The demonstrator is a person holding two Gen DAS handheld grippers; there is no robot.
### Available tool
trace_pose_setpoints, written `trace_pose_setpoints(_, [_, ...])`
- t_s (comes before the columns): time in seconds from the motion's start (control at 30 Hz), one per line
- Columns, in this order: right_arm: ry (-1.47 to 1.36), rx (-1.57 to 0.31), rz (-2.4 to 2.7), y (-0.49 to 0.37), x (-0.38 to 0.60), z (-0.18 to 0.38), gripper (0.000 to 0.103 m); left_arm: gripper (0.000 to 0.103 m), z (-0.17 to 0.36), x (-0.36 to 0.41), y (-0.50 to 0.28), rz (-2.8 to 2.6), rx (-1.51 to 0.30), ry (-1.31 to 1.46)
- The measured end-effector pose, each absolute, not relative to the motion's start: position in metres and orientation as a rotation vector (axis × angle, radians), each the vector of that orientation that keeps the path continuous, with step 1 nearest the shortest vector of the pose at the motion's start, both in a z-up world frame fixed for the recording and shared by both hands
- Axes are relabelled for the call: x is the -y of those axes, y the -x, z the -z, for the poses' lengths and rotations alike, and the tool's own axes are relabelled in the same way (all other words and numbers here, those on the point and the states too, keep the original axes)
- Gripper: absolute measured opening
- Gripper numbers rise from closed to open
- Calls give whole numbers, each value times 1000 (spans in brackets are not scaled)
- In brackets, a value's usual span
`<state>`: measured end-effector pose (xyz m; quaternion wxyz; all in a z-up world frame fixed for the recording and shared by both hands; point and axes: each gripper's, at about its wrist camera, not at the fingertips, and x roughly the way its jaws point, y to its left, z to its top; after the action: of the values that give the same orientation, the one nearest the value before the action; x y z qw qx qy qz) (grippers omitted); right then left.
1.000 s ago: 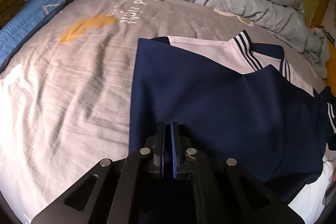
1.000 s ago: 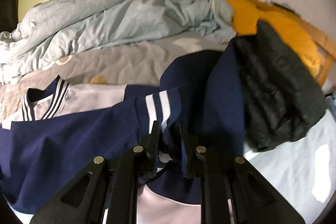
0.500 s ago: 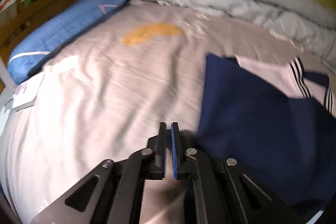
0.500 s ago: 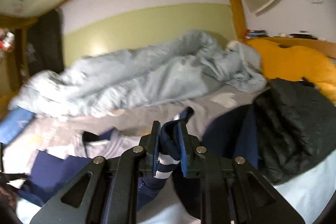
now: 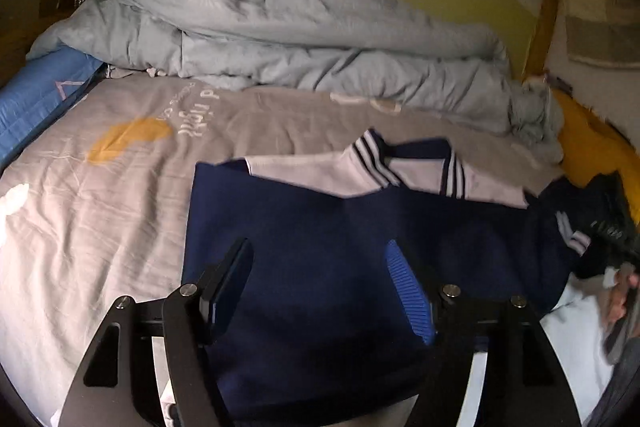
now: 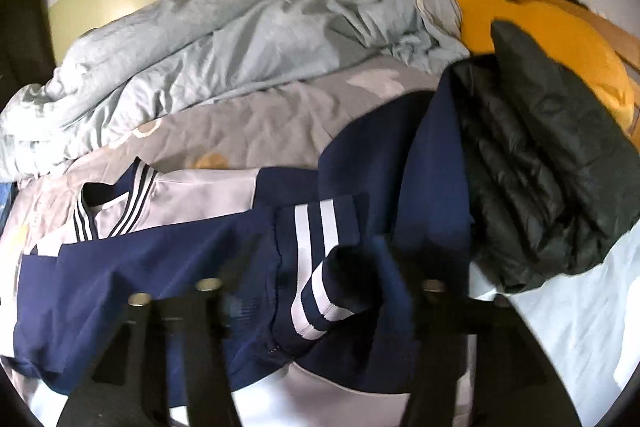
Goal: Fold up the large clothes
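A: Jacket (image 5: 320, 235) in navy and white lies spread on the near right part of the bed sheet (image 5: 100, 187), collar toward the far side, with the crumpled duvet (image 5: 300, 39) beyond it.

B: What changed in the last second?

A: The left gripper (image 5: 320, 287), pinched shut a moment ago, now stands wide open above the navy panel, holding nothing. The right gripper (image 6: 316, 291) had the striped sleeve cuff (image 6: 316, 291) clamped and lifted; now its jaws are spread, though blurred, and the cuff lies loose between them on the jacket body.

B: So the sleeve fold is laid?

A: Likely. The black puffer coat (image 6: 540, 167) sits just right, touching the navy cloth.
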<state>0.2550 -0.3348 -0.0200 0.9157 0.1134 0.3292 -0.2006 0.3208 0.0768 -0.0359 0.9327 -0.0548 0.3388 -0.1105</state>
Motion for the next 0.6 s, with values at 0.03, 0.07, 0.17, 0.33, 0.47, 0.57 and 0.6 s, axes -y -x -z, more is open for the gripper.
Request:
trace_pose_setpoints(0.03, [-220,-669,415,-251,336,18,66,72,37,-76,-322,198,-699,101])
trace_pose_setpoints(0.07, [-213,-657,416,-247,337,15,66,72,38,-79,-321,176,-705,99])
trace_pose_setpoints(0.17, [-259,-597,375,-230,345,3,70,72,46,-90,-327,112,-741,99])
trace_pose_setpoints(0.33, [-337,-518,348,-212,367,-10,75,72,84,-106,-360,-142,-936,29])
trace_pose_setpoints(0.47, [-475,-477,382,-202,398,-5,75,71,85,-124,-363,-253,-931,47])
trace_pose_setpoints(0.57, [-577,-499,408,-203,423,11,66,71,84,-131,-363,-285,-938,69])
trace_pose_setpoints(0.6, [-609,-507,397,-203,429,16,64,71,84,-133,-363,-266,-939,85])
